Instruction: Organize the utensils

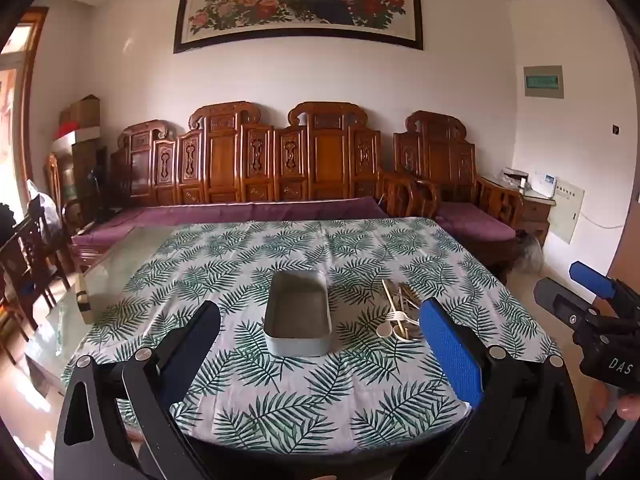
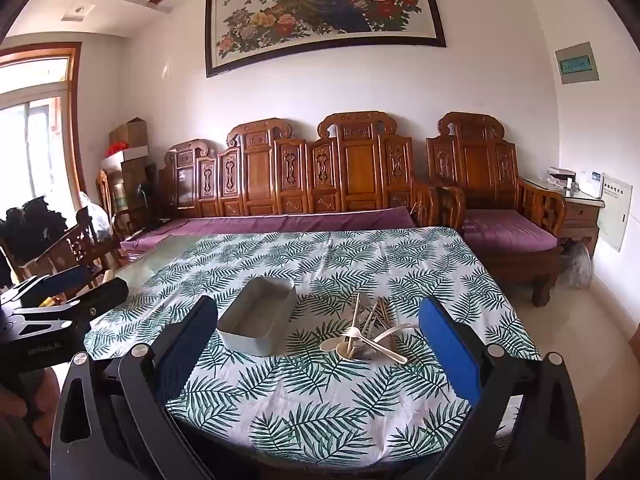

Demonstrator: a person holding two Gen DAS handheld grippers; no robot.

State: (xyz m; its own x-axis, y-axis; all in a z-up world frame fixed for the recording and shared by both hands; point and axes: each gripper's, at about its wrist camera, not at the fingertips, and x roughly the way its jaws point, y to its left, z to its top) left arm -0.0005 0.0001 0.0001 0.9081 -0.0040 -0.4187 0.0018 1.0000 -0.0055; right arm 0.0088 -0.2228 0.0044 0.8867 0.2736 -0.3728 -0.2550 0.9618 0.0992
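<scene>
Left gripper and right gripper fingers spread wide, holding nothing, above near table edge. Mid-table: empty grey tray; just right of it, utensils piled, pale spoons, fork, maybe chopsticks. Beyond, wooden sofa.

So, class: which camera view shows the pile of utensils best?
The right wrist view: the pile of utensils lies unobstructed, spoons and sticks distinguishable. In the left wrist view the pile is smaller and partly hidden behind a blue finger pad.
</scene>
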